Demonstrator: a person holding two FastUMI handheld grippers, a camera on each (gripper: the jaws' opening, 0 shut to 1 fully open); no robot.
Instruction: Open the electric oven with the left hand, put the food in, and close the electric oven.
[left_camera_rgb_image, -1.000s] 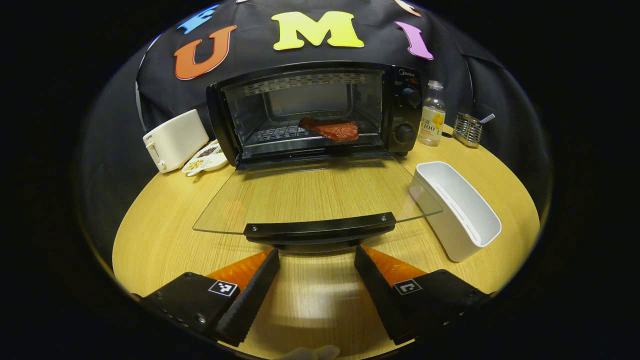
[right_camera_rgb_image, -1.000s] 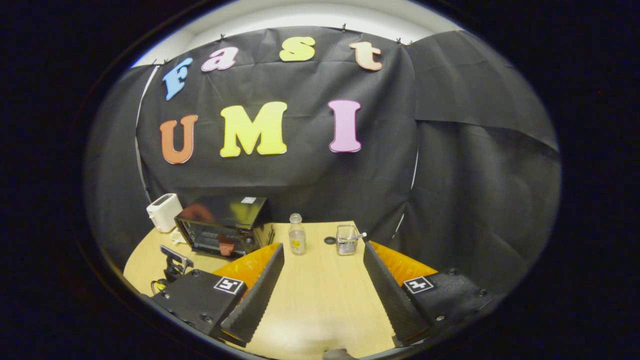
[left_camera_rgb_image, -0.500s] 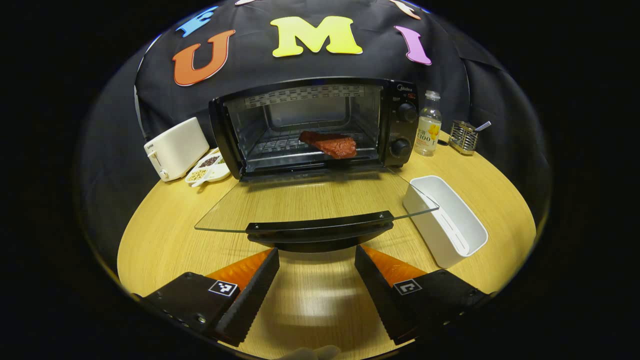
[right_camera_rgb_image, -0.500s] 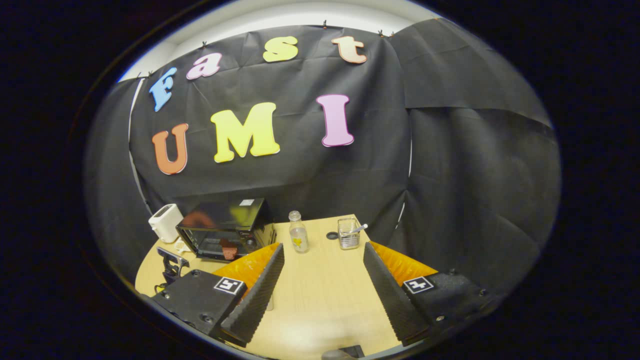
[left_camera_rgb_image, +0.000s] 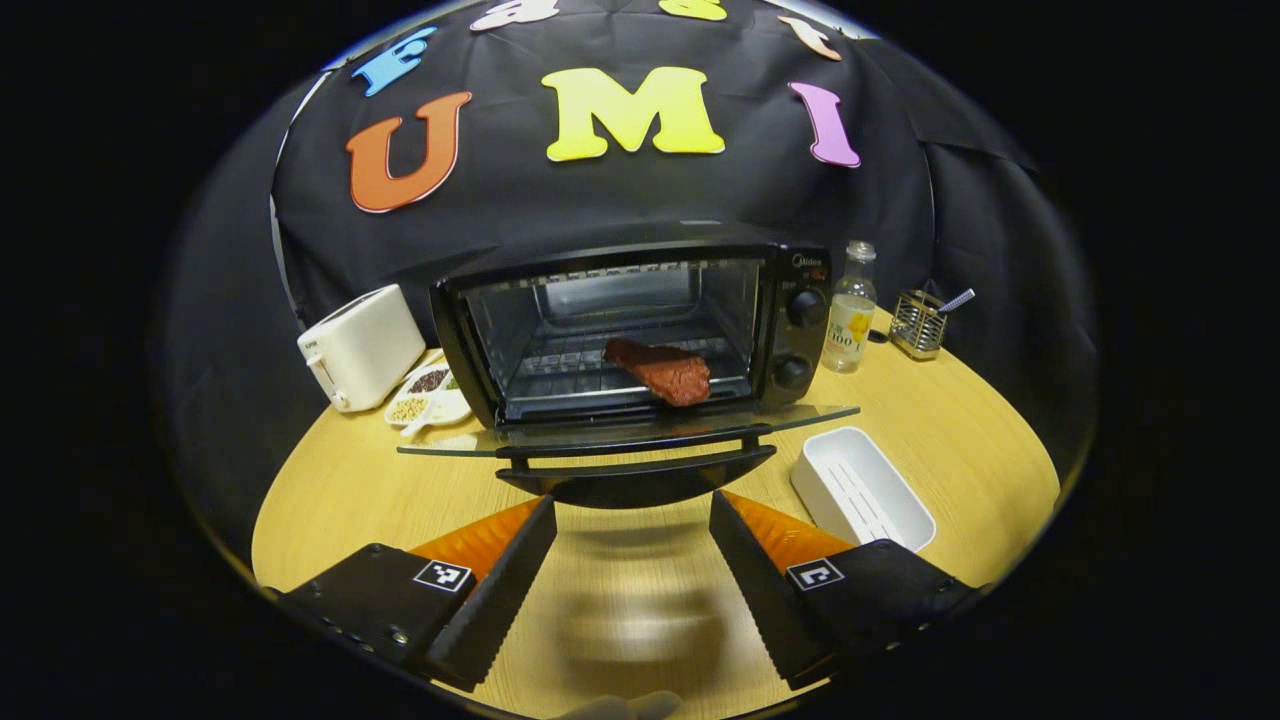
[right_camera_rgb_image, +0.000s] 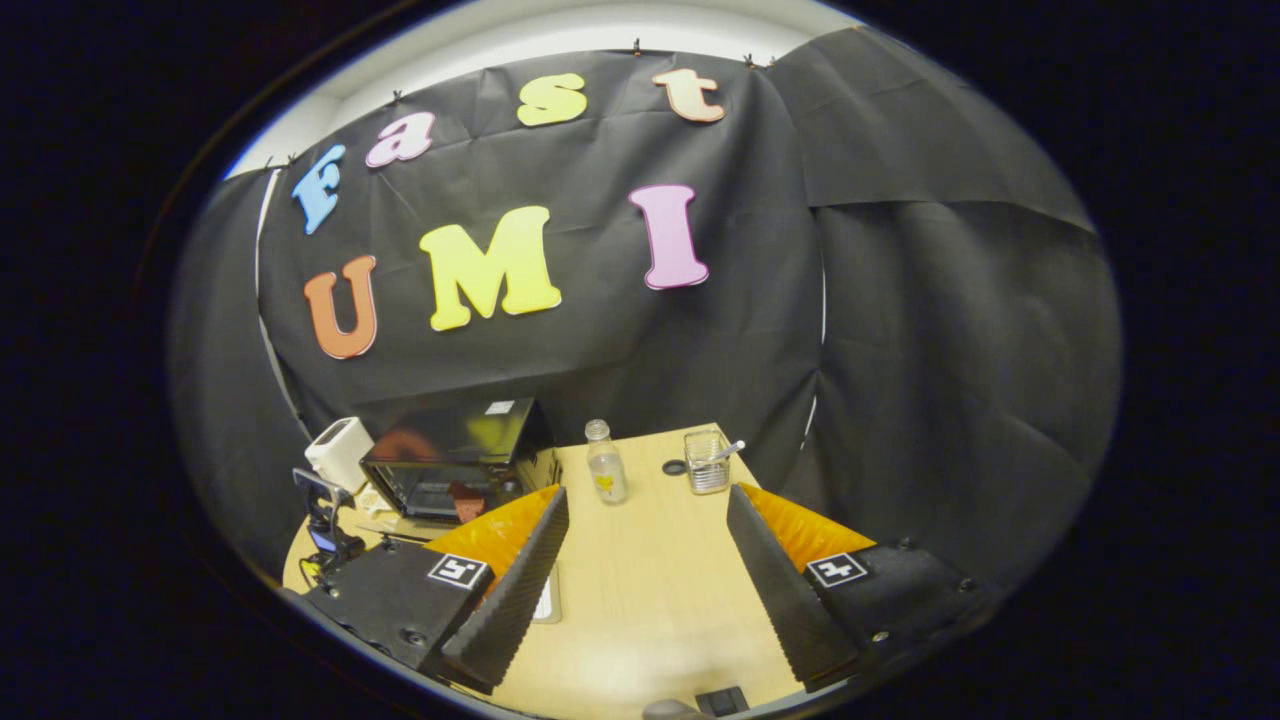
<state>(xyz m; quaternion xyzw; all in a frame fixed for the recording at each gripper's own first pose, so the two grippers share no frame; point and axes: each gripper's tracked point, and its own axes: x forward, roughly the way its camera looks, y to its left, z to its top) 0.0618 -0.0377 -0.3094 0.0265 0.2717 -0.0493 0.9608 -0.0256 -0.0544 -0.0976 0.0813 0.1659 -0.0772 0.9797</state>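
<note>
Here, we label the parts of the scene as follows.
Left tool (left_camera_rgb_image: 632, 560): we see its fingers spread wide, holding nothing, just below the door handle (left_camera_rgb_image: 636, 478) and apart from it.
Right tool (right_camera_rgb_image: 647, 560): we find it wide as well, empty, raised above the desk (right_camera_rgb_image: 650, 590).
Electric oven (left_camera_rgb_image: 640, 330): it stands at the far side of the desk, at 12 o'clock from the left tool; its glass door (left_camera_rgb_image: 620, 432) hangs roughly level, seen nearly edge-on.
Food (left_camera_rgb_image: 660, 369): we note a reddish-brown piece lying on the wire rack inside the oven, toward the right of the cavity.
White tray (left_camera_rgb_image: 862, 490): it sits on the desk at 2 o'clock from the left tool, beside the door's right end.
Toaster (left_camera_rgb_image: 360, 346): at 10 o'clock, left of the oven, with a small dish of grains (left_camera_rgb_image: 428, 396) between them.
Bottle (left_camera_rgb_image: 848, 322): just right of the oven's knobs, at 1 o'clock.
Wire holder (left_camera_rgb_image: 918, 325): right of the bottle.
</note>
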